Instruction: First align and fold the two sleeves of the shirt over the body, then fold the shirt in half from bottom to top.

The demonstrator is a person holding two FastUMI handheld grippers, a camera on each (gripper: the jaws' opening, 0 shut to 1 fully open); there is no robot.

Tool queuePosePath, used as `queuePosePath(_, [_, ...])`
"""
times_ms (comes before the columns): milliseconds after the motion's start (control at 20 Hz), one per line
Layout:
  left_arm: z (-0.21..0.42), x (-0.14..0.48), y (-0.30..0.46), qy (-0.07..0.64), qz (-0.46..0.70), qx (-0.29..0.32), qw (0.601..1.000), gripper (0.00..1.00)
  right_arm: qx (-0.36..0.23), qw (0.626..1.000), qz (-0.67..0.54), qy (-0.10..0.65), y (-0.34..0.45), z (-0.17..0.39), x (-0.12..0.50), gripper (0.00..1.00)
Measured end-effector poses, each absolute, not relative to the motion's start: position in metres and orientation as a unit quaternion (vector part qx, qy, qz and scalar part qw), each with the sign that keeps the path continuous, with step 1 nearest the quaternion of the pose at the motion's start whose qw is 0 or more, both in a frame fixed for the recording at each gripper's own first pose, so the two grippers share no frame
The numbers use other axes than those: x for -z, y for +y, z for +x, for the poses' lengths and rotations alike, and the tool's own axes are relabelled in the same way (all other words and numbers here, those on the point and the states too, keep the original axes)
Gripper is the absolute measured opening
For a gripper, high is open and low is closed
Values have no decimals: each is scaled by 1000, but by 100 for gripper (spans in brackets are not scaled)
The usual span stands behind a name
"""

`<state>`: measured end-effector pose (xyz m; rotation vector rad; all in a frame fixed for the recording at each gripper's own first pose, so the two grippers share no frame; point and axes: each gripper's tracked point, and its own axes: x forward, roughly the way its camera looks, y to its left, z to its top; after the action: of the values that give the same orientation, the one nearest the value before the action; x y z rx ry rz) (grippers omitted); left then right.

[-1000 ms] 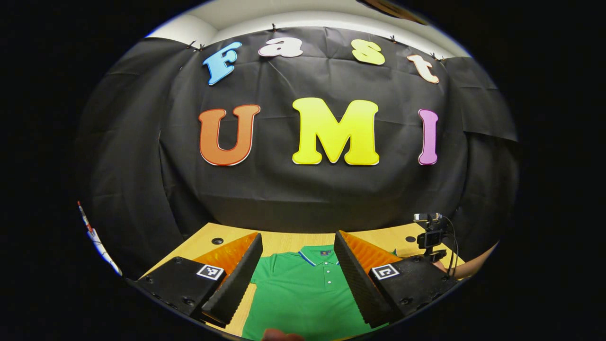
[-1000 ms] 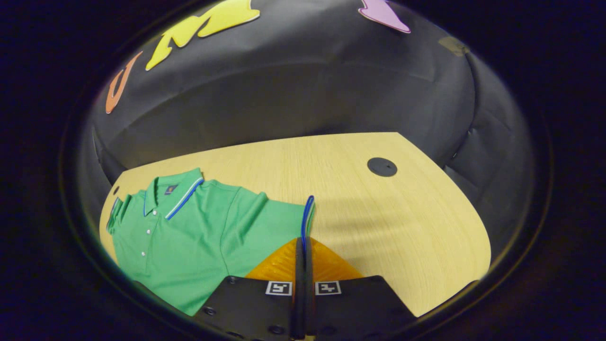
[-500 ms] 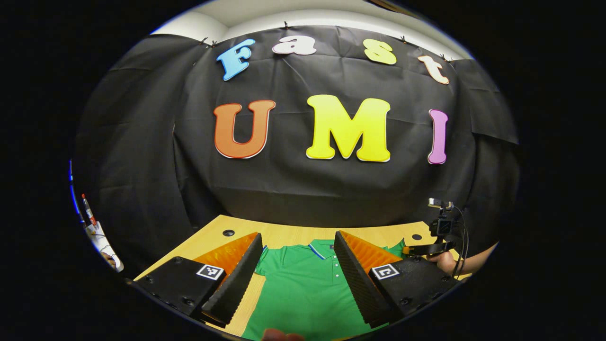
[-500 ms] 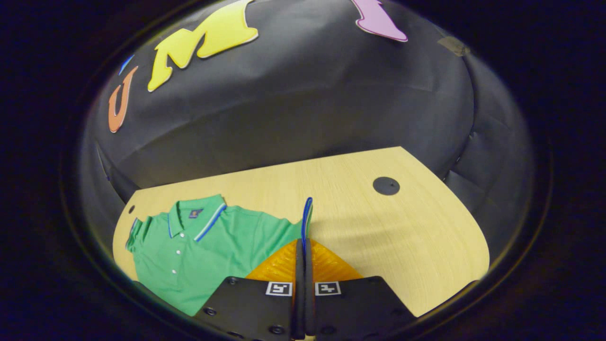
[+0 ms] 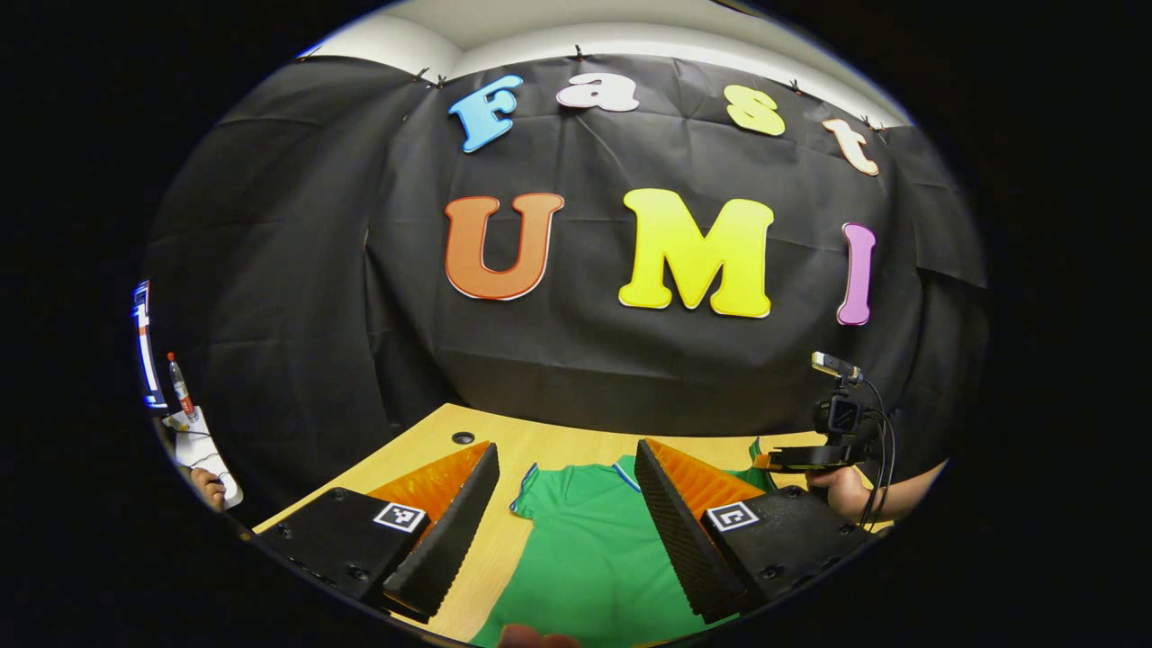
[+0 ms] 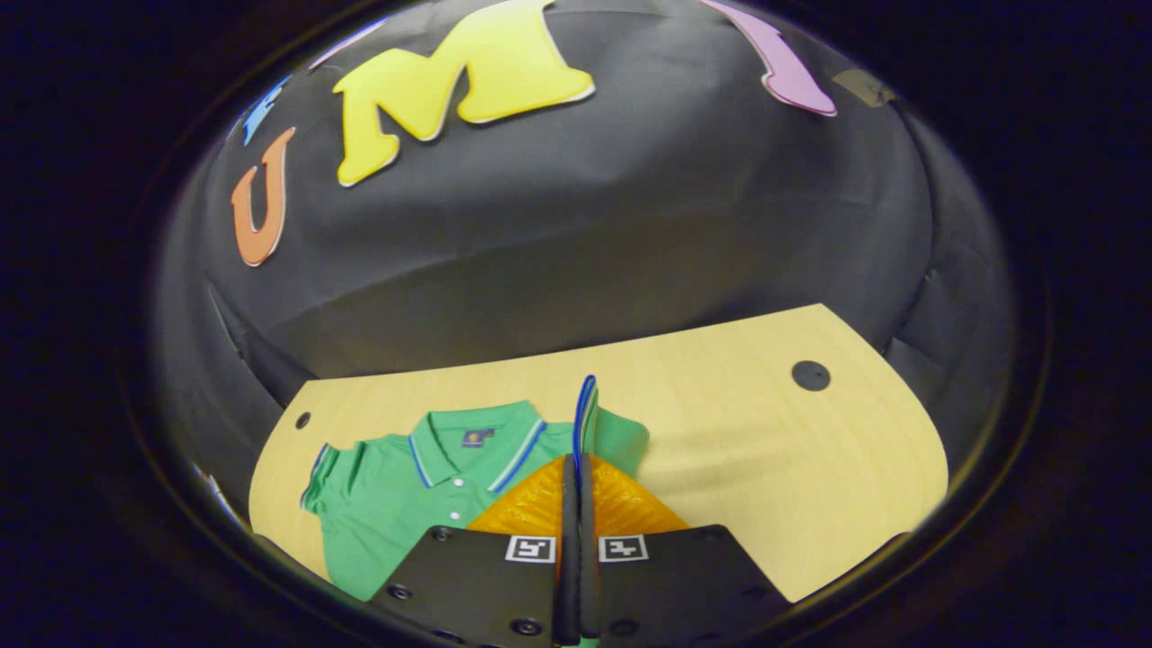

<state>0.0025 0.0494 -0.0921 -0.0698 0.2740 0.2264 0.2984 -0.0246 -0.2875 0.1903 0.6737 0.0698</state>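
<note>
While the wooden table (image 6: 720,423) spreads pale and wide under both of my grippers, the green shirt (image 6: 396,504) lies flat on it toward its left part in the right gripper view, collar up toward the booth wall and the buttons facing up. In the left gripper view the shirt's body (image 5: 594,558) runs between my two spread fingers, with one short sleeve (image 5: 526,477) lying out flat on the wood near the far edge.

My left gripper (image 5: 567,513) hangs above the shirt with its jaws wide apart, holding nothing.

My right gripper (image 6: 577,468) has its jaws pressed together on the other sleeve (image 6: 616,436); the blue-striped cuff (image 6: 585,409) stands up on edge out of the fingertips, lifted off the table, and the green cloth of that sleeve bulges just to the right of it. In the left gripper view I see that same right gripper (image 5: 801,457) farther off at the shirt's far side, held by a hand (image 5: 832,490).

A small dark round hole (image 6: 810,375) sits in the table well apart from the shirt.
</note>
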Motion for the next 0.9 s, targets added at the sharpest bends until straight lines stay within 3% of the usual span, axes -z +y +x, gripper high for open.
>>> queuePosePath(350, [-29, 97, 102, 153, -34, -164, 974, 98, -66, 928, 76, 360, 56, 308, 328, 3])
queuePosePath(500, [-38, 105, 114, 168, -46, -178, 968, 98, -78, 925, 94, 359, 80, 308, 335, 8])
queuePosePath(550, [-39, 109, 116, 172, -50, -179, 967, 98, -79, 927, 95, 353, 83, 308, 331, 20])
queuePosePath(600, [-39, 111, 117, 175, -51, -178, 967, 98, -80, 929, 96, 347, 84, 307, 325, 19])
queuePosePath(650, [-38, 111, 118, 175, -49, -175, 968, 98, -82, 931, 93, 343, 84, 306, 320, 30])
queuePosePath(850, [-25, 111, 118, 168, -37, -149, 974, 98, -83, 937, 96, 326, 77, 297, 295, 89])
queuePosePath(900, [-20, 114, 118, 169, -34, -141, 975, 98, -81, 940, 93, 319, 73, 295, 287, 96])
